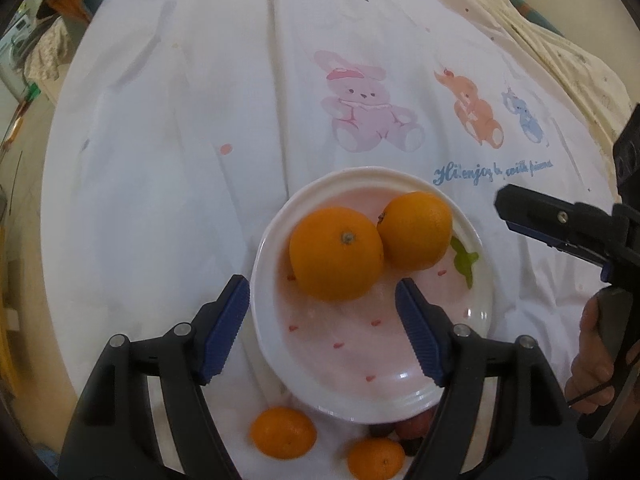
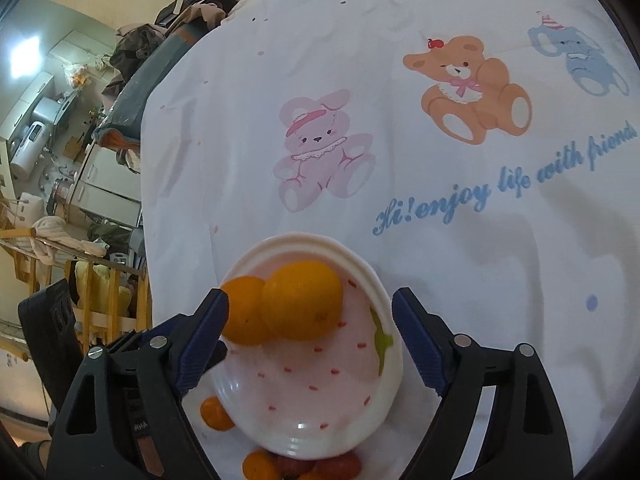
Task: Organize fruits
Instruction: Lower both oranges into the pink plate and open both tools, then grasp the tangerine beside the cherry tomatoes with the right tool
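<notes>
A pink strawberry-patterned plate [image 1: 400, 364] [image 2: 320, 400] lies on the white printed cloth and holds two large oranges side by side: one on the left [image 1: 336, 254] [image 2: 244, 312] and one on the right [image 1: 416, 230] [image 2: 302, 300]. My left gripper [image 1: 322, 284] is open over the plate's near-left part, its pads clear of the left orange. My right gripper [image 2: 311, 296] is open too, straddling the plate with nothing pressed between its pads. It also shows at the right edge of the left wrist view.
Near the plate's front rim, two small tangerines [image 1: 283, 432] [image 1: 376, 458] and some dark red fruits [image 1: 416, 426] [image 2: 336, 466] lie on the cloth. A hand [image 1: 592, 360] holds the right gripper's handle. The cloth's left edge drops to a cluttered room [image 2: 60, 160].
</notes>
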`<action>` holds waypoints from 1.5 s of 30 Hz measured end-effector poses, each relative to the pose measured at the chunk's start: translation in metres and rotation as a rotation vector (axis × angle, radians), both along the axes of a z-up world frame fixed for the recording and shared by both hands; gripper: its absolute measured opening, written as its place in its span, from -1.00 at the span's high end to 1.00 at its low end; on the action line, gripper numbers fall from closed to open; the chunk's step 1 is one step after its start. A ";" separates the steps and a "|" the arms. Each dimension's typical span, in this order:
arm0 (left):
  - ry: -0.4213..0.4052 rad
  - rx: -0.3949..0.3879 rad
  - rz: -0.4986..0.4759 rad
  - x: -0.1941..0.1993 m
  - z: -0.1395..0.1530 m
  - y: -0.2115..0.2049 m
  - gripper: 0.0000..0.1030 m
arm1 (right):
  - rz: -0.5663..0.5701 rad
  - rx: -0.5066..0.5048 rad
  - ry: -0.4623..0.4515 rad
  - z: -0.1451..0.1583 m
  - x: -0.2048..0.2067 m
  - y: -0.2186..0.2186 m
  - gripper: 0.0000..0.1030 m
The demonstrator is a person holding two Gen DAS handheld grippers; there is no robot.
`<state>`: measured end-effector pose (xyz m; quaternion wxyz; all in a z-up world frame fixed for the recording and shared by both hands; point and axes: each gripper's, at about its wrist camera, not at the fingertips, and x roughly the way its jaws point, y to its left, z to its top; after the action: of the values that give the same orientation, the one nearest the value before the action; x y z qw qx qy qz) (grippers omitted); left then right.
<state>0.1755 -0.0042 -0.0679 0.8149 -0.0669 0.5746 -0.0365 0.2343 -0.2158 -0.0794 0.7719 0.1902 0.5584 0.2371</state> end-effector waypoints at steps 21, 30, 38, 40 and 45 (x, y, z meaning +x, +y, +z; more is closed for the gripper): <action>-0.169 0.005 0.063 -0.092 0.056 0.018 -0.41 | -0.057 -0.016 -0.110 0.048 -0.104 -0.038 -0.69; -0.200 0.027 0.082 -0.121 0.063 0.019 -0.84 | -0.047 -0.055 -0.091 0.041 -0.134 -0.036 -0.70; -0.159 0.012 0.136 -0.137 0.053 0.022 -0.84 | -0.057 -0.091 -0.046 0.026 -0.150 -0.033 -0.70; -0.163 0.023 0.139 -0.138 0.054 0.021 -0.84 | -0.051 -0.107 -0.024 0.019 -0.152 -0.030 -0.71; -0.153 0.047 0.137 -0.137 0.052 0.018 -0.84 | -0.039 -0.102 0.051 0.002 -0.152 -0.028 -0.71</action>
<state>0.0385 0.0141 -0.0158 0.8584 -0.0837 0.5054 0.0277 0.0819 -0.2435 -0.0775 0.7706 0.1675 0.5853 0.1884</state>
